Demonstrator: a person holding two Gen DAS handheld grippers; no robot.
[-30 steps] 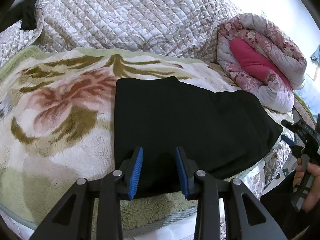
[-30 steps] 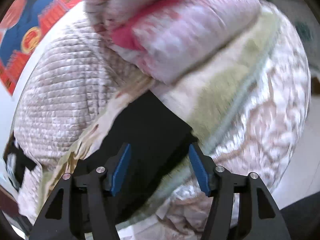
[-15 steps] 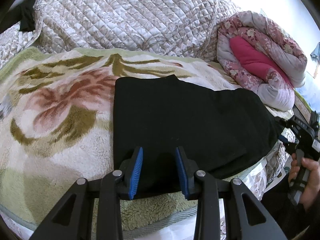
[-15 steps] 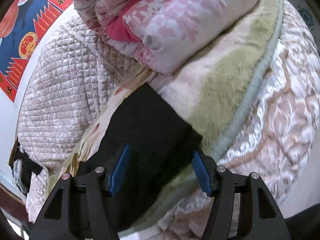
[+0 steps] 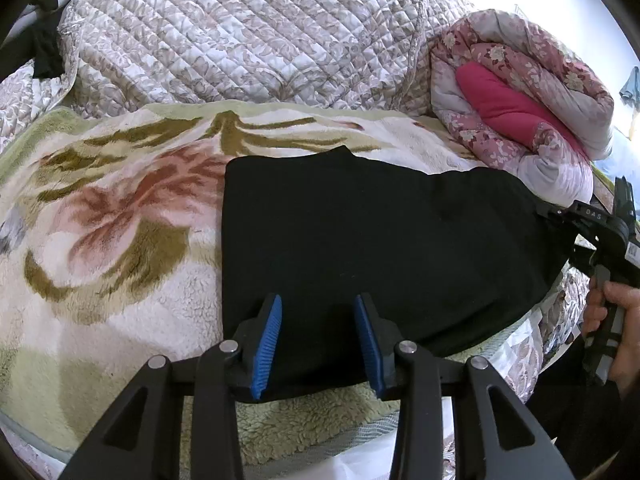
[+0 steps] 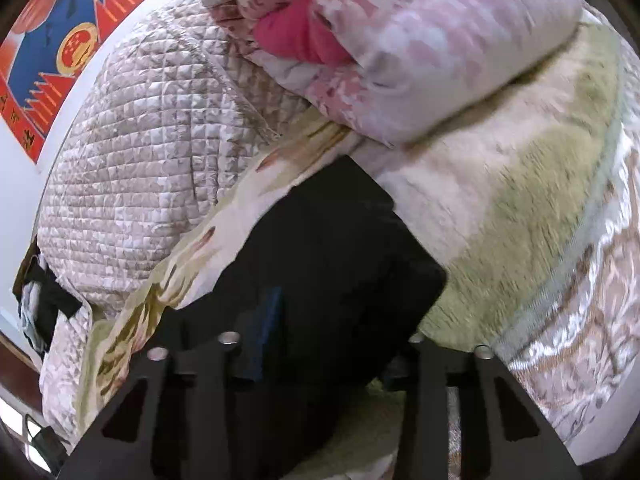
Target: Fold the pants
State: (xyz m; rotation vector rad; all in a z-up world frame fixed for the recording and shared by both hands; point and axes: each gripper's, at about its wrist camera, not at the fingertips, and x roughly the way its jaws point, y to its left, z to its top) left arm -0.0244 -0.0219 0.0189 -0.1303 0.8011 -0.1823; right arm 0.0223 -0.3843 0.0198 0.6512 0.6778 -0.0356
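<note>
Black pants (image 5: 372, 248), already halved on a floral fleece blanket (image 5: 100, 240), lie ahead of and between the wide-spread left gripper (image 5: 318, 340) as the open right gripper (image 6: 324, 344) straddles their far end, seemingly poised for another fold.

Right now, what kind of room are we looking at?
Most likely a bedroom: black pants lie on a floral fleece blanket, with a quilted bedspread heaped behind and a rolled pink comforter alongside.

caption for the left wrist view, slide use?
Open left gripper poised over the near edge of folded black fabric pants on a floral fleece blanket.
</note>
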